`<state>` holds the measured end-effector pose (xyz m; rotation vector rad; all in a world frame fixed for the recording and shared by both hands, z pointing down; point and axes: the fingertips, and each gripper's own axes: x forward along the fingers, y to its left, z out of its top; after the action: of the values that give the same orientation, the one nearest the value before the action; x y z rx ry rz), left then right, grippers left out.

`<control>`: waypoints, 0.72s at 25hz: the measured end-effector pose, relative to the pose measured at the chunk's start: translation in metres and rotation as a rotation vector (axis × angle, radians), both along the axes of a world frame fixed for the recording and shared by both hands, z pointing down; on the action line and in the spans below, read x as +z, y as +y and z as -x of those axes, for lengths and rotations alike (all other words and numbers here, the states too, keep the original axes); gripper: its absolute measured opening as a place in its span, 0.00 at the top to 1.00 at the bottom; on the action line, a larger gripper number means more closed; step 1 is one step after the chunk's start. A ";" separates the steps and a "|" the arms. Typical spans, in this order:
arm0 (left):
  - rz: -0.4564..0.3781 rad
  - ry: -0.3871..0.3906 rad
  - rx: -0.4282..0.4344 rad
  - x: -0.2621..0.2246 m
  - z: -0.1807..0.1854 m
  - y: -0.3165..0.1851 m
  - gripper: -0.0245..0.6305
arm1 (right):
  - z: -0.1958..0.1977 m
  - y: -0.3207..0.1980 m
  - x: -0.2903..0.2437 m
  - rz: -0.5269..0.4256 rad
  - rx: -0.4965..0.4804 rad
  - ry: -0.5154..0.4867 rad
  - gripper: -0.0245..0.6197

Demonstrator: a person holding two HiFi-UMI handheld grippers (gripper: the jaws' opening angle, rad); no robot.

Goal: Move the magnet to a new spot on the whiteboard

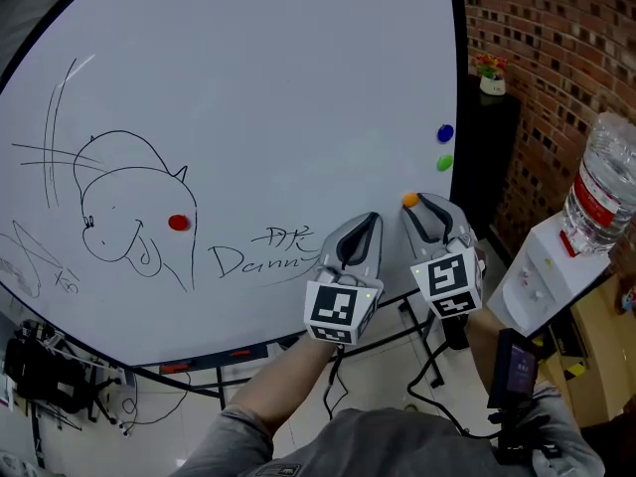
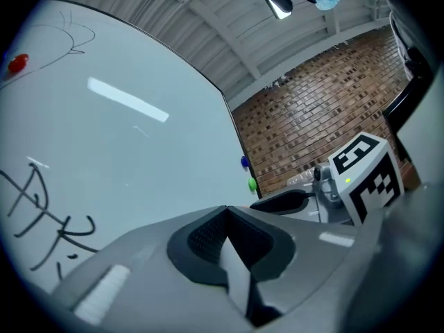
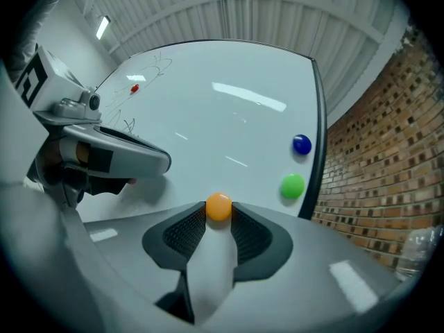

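Note:
A small orange magnet (image 1: 409, 199) (image 3: 219, 207) sits pinched between the fingertips of my right gripper (image 1: 415, 203) (image 3: 219, 209), which is shut on it in front of the lower right part of the whiteboard (image 1: 258, 58). Whether the magnet touches the board I cannot tell. My left gripper (image 1: 372, 219) (image 2: 225, 209) hangs just to the left of it, jaws closed together with nothing between them. On the board stay a blue magnet (image 1: 445, 133) (image 3: 301, 145) and a green magnet (image 1: 444, 162) (image 3: 292, 186) near the right edge, and a red magnet (image 1: 178, 223) (image 3: 134, 88) inside a drawing at the left.
Black marker drawings and writing cover the board's left and lower middle. To the right stand a black cabinet (image 1: 487, 157) with a potted plant (image 1: 490, 72), a brick wall (image 1: 556, 48) and a water dispenser with its bottle (image 1: 599, 192). Cables (image 1: 40, 376) hang below the board at left.

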<state>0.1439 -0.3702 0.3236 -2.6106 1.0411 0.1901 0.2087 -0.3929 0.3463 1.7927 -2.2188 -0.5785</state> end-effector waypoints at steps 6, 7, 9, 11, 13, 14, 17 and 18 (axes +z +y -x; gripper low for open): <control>0.010 0.002 0.031 0.005 -0.041 -0.004 0.96 | -0.052 -0.007 0.011 0.044 0.031 -0.037 0.77; 0.011 0.001 0.035 0.005 -0.047 -0.005 0.96 | -0.057 -0.008 0.013 0.051 0.033 -0.041 0.77; 0.013 0.000 0.042 0.006 -0.057 -0.006 0.96 | -0.065 -0.009 0.017 0.060 0.031 -0.049 0.77; 0.015 0.001 0.044 0.007 -0.063 -0.007 0.96 | -0.067 -0.009 0.018 0.062 0.021 -0.053 0.77; 0.016 0.002 0.044 0.008 -0.067 -0.008 0.96 | -0.067 -0.010 0.017 0.060 0.007 -0.054 0.76; 0.018 0.003 0.044 0.008 -0.068 -0.009 0.96 | -0.067 -0.010 0.017 0.060 0.000 -0.053 0.76; 0.020 0.004 0.043 0.007 -0.069 -0.010 0.96 | -0.067 -0.010 0.017 0.060 -0.008 -0.040 0.76; 0.017 0.004 0.041 0.007 -0.069 -0.010 0.96 | -0.067 -0.010 0.016 0.059 -0.008 -0.035 0.76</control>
<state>0.2128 -0.3801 0.3303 -2.6492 0.9958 0.1973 0.2757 -0.4034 0.3628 1.7790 -2.2422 -0.4809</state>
